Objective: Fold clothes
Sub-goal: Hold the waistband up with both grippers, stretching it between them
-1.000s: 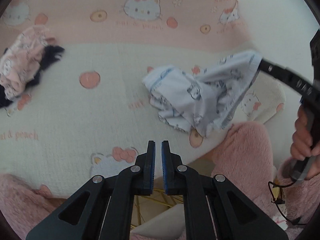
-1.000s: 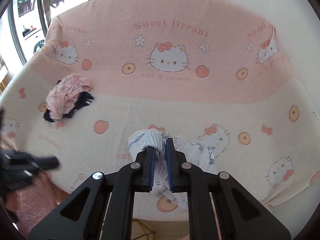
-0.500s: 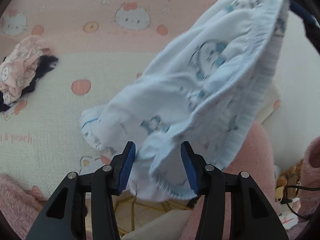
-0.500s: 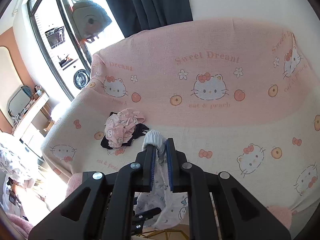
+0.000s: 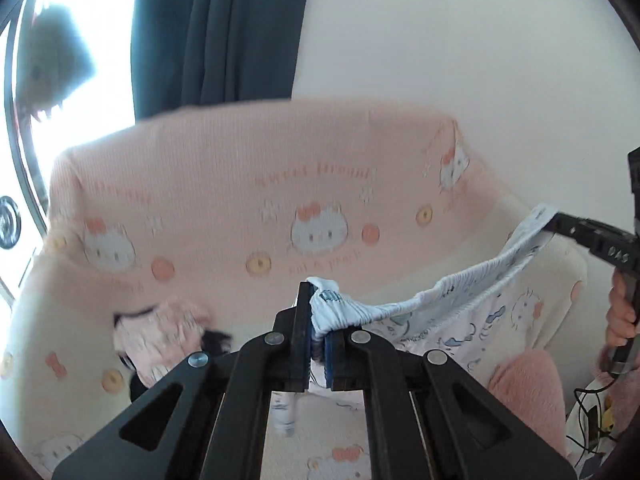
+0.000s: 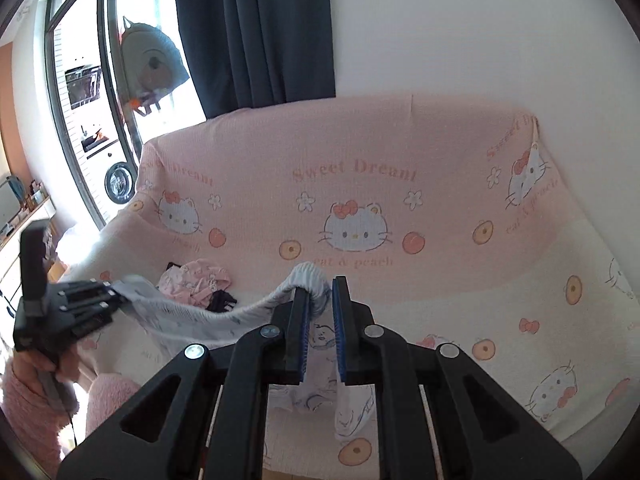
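Observation:
A pale blue printed garment with an elastic waistband hangs above the sofa, stretched between both grippers. My left gripper is shut on one bunched end of the waistband. My right gripper is shut on the other end, and the cloth sags down from the band. In the left wrist view the right gripper pinches the far corner at the right edge. The left gripper shows at the left of the right wrist view. The garment's lower part drops behind the fingers.
A sofa under a pink and cream cat-print cover fills both views. A small pile of pink and dark clothes lies on the seat to the left. Behind stand a dark curtain, a white wall and a window. Pink fleece sleeves hold the grippers.
Both grippers rose, lifting the garment off the seat. The left gripper opened around the waistband and then shut on it. The band now spans between the two grippers.

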The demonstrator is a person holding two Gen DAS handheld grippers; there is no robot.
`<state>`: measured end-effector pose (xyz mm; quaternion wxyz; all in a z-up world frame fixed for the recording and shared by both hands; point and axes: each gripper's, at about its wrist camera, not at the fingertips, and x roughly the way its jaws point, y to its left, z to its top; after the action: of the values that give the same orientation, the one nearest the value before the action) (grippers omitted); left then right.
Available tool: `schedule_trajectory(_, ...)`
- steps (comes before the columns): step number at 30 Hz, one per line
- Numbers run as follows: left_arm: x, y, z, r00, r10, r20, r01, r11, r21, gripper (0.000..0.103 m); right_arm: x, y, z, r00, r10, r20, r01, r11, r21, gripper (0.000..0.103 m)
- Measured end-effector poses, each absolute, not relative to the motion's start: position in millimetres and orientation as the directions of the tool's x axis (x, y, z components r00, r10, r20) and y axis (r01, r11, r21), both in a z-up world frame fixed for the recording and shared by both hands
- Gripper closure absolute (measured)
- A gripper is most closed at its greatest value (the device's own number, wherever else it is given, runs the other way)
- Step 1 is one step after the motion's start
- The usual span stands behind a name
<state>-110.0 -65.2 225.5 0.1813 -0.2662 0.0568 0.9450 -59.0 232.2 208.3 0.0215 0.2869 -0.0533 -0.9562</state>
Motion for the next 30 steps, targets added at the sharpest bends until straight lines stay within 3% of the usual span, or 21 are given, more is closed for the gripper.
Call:
schedule_trajectory(3,-91,-53,253,-0.827,0.296,-0.477,-0.384,-0.918,0.097,0.098,-52,240,232,-0.868,-0.078,-0.49,0.017,-0.992,0.127,0.093)
schedule_trajectory(10,-87,-52,234,-0.774,0.292,-0.562,-0.411,-0.907,0.095,0.098,-36,242,243,-0.856,-0.224,-0.465,0.125,-0.964,0.233,0.093)
schedule_trajectory(13,-116,-53,196,-0.698,0.292,-0.654,-0.406,-0.914,0.025,0.098,-46,240,230,-0.84,-0.198,-0.506,0.107,-0.973,0.203,0.093)
schedule_trajectory(17,-174,-47,127,-0.578,0.237,-0.781,-0.349,-0.937,-0.027,0.098,-94,234,171,-0.764,-0.105,-0.637,0.036,-0.992,0.12,0.093)
schedule_trajectory(21,-199,-29,160,-0.671,0.167,-0.722,-0.333,-0.939,0.092,0.098,-142,232,156,-0.734,-0.105,-0.671,0.027,-0.992,0.127,0.093)
schedule_trajectory(26,-163,-23,248,-0.83,0.212,-0.516,-0.355,-0.914,0.195,0.098,-131,230,238,-0.874,-0.103,-0.475,0.062,-0.993,0.101,0.093)
schedule_trajectory(28,-145,-24,252,-0.832,0.239,-0.5,-0.372,-0.91,0.184,0.098,-116,233,258,-0.902,-0.108,-0.419,0.065,-0.991,0.117,0.092)
schedule_trajectory(30,-128,-26,236,-0.818,0.251,-0.518,-0.388,-0.905,0.175,0.097,-99,235,251,-0.9,-0.109,-0.423,0.054,-0.989,0.141,0.091)
